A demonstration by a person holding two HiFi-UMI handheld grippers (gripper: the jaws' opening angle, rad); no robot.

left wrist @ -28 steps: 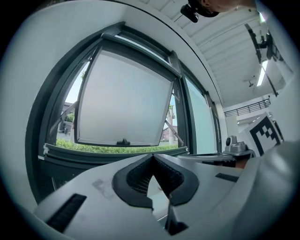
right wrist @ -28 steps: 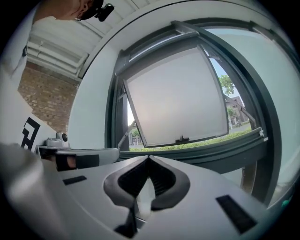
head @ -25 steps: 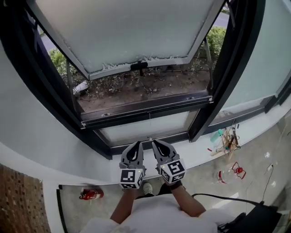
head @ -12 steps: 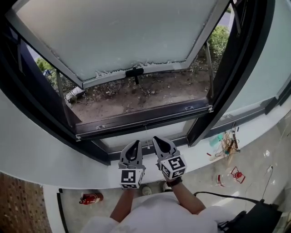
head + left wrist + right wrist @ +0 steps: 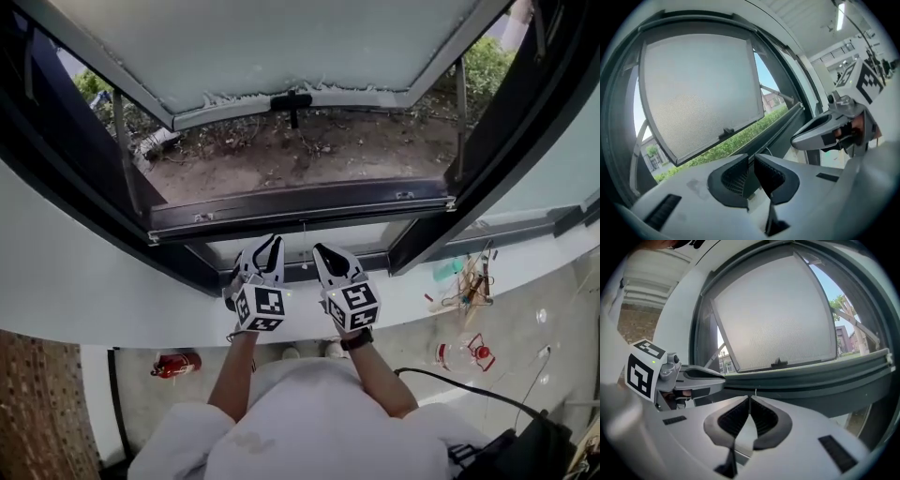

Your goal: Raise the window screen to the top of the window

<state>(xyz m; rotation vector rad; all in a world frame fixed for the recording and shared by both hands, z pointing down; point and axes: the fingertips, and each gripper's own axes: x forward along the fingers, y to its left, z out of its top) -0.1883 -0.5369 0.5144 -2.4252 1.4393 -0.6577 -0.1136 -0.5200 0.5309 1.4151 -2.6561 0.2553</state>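
window screen [image 5: 309, 202]: rail low, mesh unclear | left tool [image 5: 270, 244]: just parting, empty | right tool [image 5: 324, 249]: clenched

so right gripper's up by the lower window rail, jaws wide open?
Not quite. The right gripper is by the lower window rail, but its jaws are together, not wide open. The right gripper view shows them closed tip to tip.
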